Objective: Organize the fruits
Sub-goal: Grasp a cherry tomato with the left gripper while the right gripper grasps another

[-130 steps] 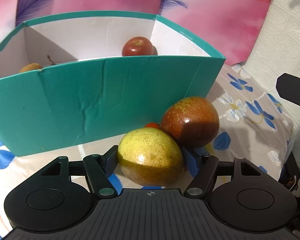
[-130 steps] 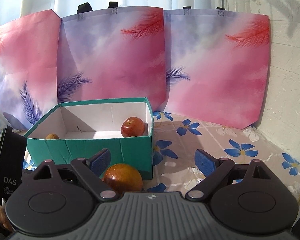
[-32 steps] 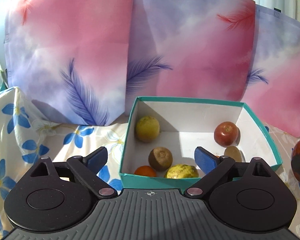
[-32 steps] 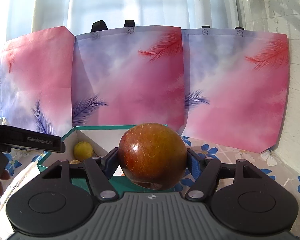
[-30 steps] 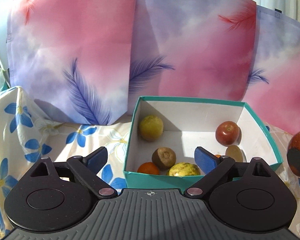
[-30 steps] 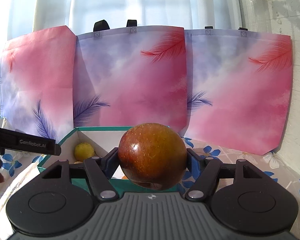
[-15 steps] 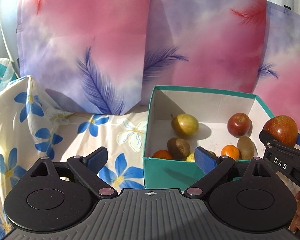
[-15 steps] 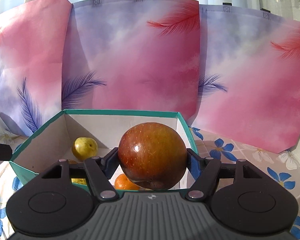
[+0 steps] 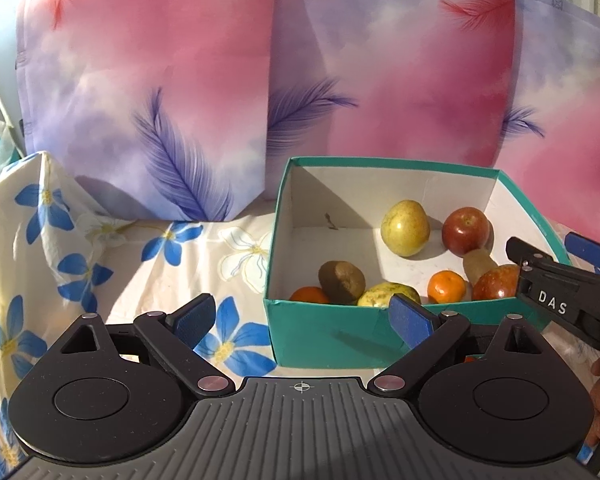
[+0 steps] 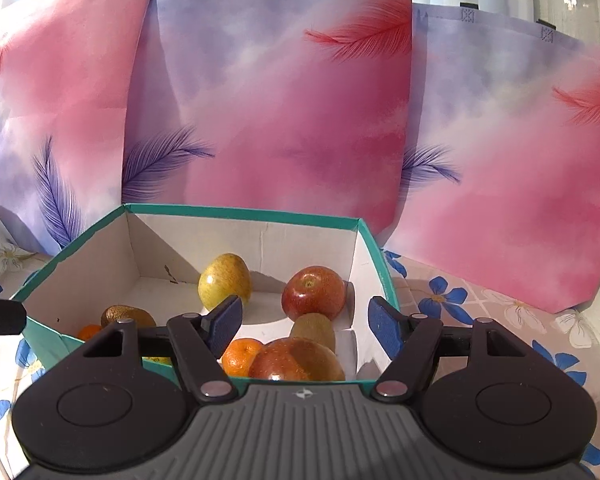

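Observation:
A teal box (image 9: 324, 334) with white inside stands on the flowered cloth; it also shows in the right wrist view (image 10: 244, 213). Inside lie a yellow pear (image 9: 405, 227), a small red apple (image 9: 465, 231), kiwis (image 9: 341, 282), mandarins (image 9: 446, 286), a yellow-green fruit (image 9: 384, 295) and a large red-yellow apple (image 10: 296, 360) at the near right corner. My right gripper (image 10: 305, 320) is open just above that large apple, over the box's near wall. My left gripper (image 9: 300, 318) is open and empty in front of the box's left corner.
Pink and lilac feather-print bags (image 9: 180, 80) stand behind the box. The flowered cloth (image 9: 80, 272) spreads to the left and rises in a fold (image 9: 28, 184). The right gripper's black body marked DAS (image 9: 560, 300) reaches over the box's right side.
My right gripper has opened and the large red-yellow apple has dropped from it into the box. My left gripper has drifted left, staying open.

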